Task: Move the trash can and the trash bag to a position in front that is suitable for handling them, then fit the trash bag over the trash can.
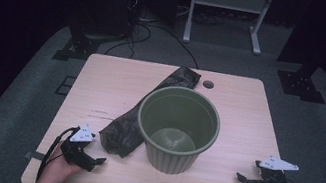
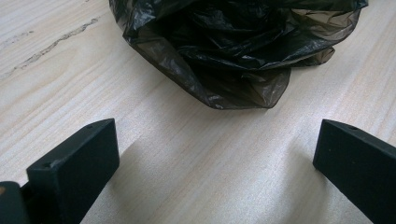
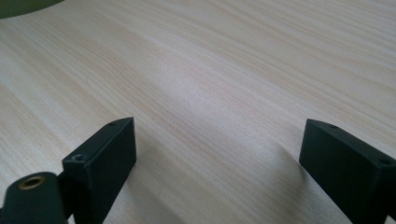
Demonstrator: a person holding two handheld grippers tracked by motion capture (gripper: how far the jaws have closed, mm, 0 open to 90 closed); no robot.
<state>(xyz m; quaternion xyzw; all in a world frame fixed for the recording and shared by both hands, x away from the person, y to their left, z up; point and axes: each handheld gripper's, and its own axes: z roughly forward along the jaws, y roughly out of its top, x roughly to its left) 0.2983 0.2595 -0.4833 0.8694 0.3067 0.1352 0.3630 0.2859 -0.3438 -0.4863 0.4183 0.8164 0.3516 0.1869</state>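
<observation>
On the pale wooden table (image 1: 249, 107) our left gripper (image 1: 97, 161) and right gripper (image 1: 240, 178) rest wide open, empty. The crumpled black bag (image 1: 147, 114) lies beside the green bin (image 1: 177, 128) (unlined); lining it remains entirely undone.

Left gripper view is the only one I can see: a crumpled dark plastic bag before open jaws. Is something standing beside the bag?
Observer: Yes, a green ribbed bin stands upright right beside the dark plastic bag.
Operator: Is the bin empty?
Observer: It looks empty; its bare bottom shows.
Operator: Where is the other gripper?
Observer: The right gripper rests low near the table's right front edge, jaws open, nothing between them.
</observation>
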